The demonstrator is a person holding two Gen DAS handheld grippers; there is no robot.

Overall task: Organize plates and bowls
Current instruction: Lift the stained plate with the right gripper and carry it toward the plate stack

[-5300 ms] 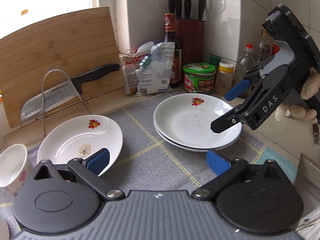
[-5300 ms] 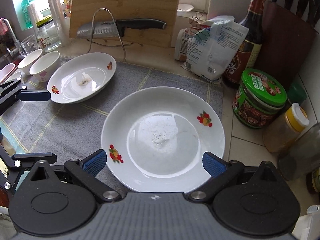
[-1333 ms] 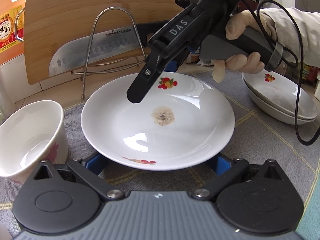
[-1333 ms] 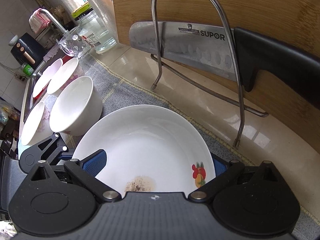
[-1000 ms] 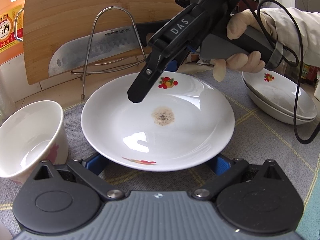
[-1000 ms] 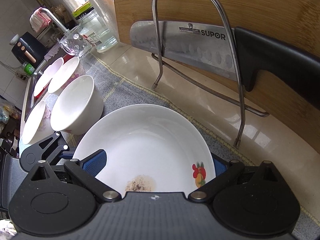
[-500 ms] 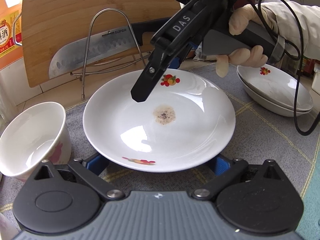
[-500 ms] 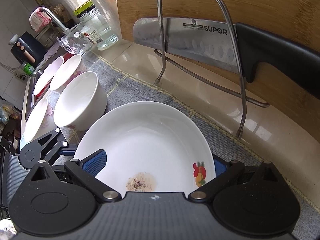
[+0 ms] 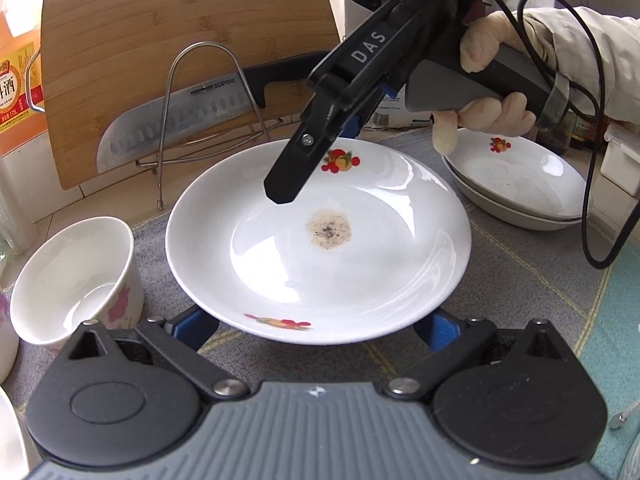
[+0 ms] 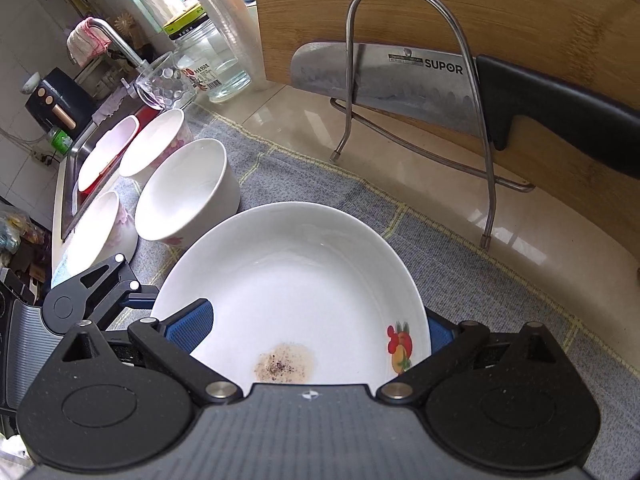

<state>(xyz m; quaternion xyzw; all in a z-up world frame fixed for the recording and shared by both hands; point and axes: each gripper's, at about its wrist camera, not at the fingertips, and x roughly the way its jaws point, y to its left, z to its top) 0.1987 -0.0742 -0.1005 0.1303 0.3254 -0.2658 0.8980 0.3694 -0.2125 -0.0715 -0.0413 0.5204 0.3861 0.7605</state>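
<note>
Compared with half a second ago, the soiled plate is sitting a little higher over the grey mat, slightly lifted. Both grippers are wide open, each with one blue pad on either side of the plate rim: the left gripper at the near edge and the right gripper at the far edge. Whether the pads are touching the rim, I cannot tell. Two stacked plates are waiting to the right, and white bowls are standing beside the sink.
</note>
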